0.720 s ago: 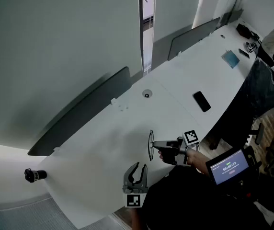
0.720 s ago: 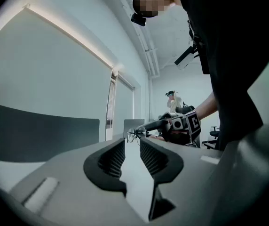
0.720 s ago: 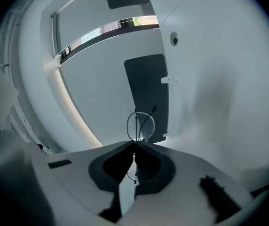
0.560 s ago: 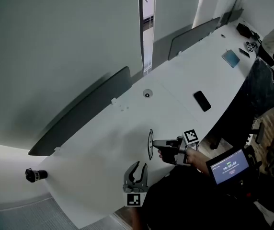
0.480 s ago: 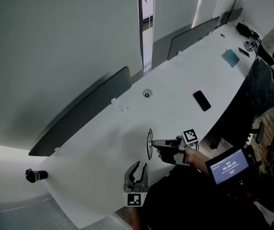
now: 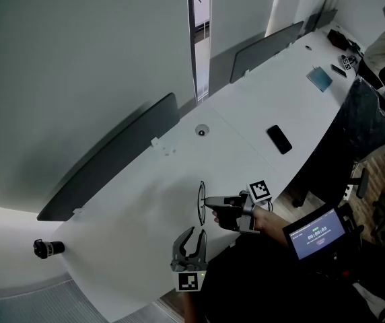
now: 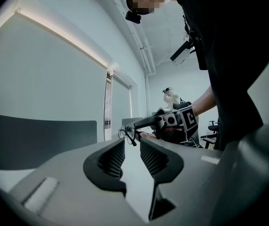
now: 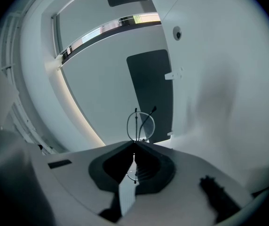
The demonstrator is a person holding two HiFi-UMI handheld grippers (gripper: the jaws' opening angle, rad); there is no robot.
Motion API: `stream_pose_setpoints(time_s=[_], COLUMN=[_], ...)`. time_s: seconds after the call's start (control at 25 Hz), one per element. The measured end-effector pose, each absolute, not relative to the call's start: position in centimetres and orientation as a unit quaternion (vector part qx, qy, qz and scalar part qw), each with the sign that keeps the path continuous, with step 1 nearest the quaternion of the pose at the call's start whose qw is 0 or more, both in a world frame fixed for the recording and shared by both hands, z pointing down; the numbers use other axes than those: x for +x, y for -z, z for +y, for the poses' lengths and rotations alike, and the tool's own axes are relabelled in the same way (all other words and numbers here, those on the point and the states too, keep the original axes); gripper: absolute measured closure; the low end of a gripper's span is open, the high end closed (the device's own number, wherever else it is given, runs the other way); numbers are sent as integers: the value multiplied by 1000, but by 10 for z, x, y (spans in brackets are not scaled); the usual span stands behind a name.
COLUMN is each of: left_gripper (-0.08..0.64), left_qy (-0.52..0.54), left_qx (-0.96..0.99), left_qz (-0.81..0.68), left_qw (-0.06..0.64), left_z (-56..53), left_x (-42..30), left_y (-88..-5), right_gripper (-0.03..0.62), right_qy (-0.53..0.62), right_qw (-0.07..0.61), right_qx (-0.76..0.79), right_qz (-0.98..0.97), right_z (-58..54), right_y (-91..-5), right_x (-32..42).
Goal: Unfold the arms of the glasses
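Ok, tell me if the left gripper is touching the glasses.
Apart. In its own view the left gripper stands open and empty, the glasses farther off.

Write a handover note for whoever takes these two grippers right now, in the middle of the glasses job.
Right gripper: shut on the glasses, pinching the frame and holding it over the white desk.
Left gripper: open and empty, near the desk's front edge, pointing toward the glasses.
Done: the glasses are gripped and presented to the left gripper.
Left: the arms look folded against the frame, and neither is clearly opened. Probably take one arm with the left gripper and swing it out, then the other.
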State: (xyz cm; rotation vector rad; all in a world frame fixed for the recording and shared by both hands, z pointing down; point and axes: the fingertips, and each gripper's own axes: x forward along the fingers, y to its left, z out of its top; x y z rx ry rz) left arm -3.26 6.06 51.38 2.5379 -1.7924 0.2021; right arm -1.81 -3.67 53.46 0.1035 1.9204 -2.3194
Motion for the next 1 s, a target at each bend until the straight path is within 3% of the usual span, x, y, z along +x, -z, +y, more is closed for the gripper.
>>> stream_pose_setpoints(time_s=[0.4,0.52,0.72,0.88,1.0], left_gripper=[457,515,520,522,523], left_qy=[-54,-73,-87,-74,-83], left_qx=[810,815,823,817,823], left_qz=[-583,-575,-562,-571,-561], left_qw=[44,15,-21,18,4], left_z=[59,60,60,64,65], left_x=[-32,-36,-35,-36,-35], left_y=[-521,-518,-515,-522,-522], right_gripper=[581,581,581,581,581], right_qy=[771,772,770,760,754], right_qw=[57,54,48,44,37], right_qx=[48,50,53,58,61], right_qz=[632,632,635,646,653], right_z=[-26,-22,-20,-18,-17], right_y=[-532,-532,-531,-530,-530], right_x=[-28,-32,-33,-33,-32])
